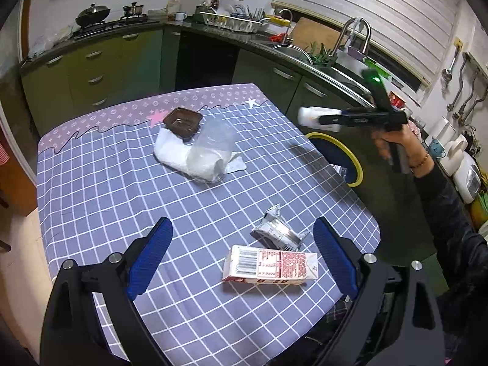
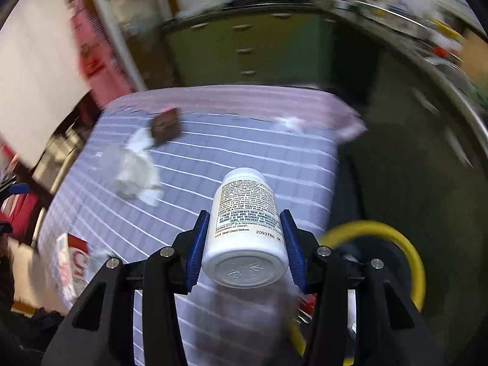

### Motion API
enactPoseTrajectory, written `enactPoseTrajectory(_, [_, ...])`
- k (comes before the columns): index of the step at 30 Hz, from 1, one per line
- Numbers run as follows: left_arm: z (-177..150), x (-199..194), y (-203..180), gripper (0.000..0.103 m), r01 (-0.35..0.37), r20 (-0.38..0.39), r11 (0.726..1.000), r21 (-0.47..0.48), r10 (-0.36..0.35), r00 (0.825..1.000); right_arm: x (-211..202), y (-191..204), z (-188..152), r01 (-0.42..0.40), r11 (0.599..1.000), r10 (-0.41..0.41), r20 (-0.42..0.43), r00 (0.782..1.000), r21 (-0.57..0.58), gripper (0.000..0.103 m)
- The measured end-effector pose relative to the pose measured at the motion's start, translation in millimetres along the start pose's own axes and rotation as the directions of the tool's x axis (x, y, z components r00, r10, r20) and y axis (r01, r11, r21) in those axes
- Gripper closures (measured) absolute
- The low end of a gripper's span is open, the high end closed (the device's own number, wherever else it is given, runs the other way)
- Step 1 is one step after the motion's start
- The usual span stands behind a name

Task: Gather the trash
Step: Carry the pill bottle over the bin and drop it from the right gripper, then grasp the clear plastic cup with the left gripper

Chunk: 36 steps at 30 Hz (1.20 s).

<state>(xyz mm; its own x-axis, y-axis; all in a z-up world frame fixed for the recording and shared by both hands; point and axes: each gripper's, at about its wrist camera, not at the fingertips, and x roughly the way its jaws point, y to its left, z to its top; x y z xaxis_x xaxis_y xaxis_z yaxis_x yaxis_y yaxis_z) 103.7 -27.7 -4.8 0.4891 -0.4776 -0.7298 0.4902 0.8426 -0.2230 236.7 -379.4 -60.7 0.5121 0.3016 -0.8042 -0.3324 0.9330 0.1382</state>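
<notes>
My right tool (image 2: 245, 244) grips the white bottle (image 2: 244, 228), lying along the fingers, probably just short of the yellow-rimmed bin (image 2: 393, 244). My left tool (image 1: 244, 256) hangs wide above the carton (image 1: 270, 267).

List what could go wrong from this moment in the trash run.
The right gripper grips the smooth white bottle only near its base, so it might slip out mid-swing. The yellow-rimmed bin sits off the table's edge, so a release might miss. The open left gripper could nudge the carton.
</notes>
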Motion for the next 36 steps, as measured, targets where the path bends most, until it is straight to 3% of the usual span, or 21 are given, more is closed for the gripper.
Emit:
enactPoseTrajectory(7, [11,11,-13,0.014,0.023,-0.002,0.999,0.03,-0.023,1.0,-23,-92,-63,0.152,0.965,-0.143,-0.054,0.988,0.215,0.056])
enactPoseTrajectory(13, [15,19,-23,0.014,0.025,-0.018,0.998,0.058,-0.024,1.0,-2,-131,-90,0.193,0.938,-0.169,-0.108,0.98,0.287,0.056])
enactPoseTrajectory(15, [15,21,-24,0.014,0.023,-0.024,0.998,0.062,-0.022,0.999,9,-137,-94,0.193,0.934,-0.163,-0.124,0.979,0.299,0.055])
enactPoseTrajectory(18, [15,23,-24,0.014,0.018,-0.034,0.998,0.066,-0.016,0.999,22,-140,-96,0.2,0.934,-0.162,-0.148,0.976,0.297,0.034])
enactPoseTrajectory(27, [25,38,-20,0.011,0.021,-0.037,0.997,0.081,-0.018,0.999,-8,-130,-98,0.194,0.929,-0.171,-0.101,0.98,0.315,0.034])
enactPoseTrajectory(36, [57,85,-13,0.007,-0.045,-0.035,0.987,0.156,0.051,0.998,-32,-118,-108,0.178,0.933,-0.161,-0.078,0.984,0.313,0.034])
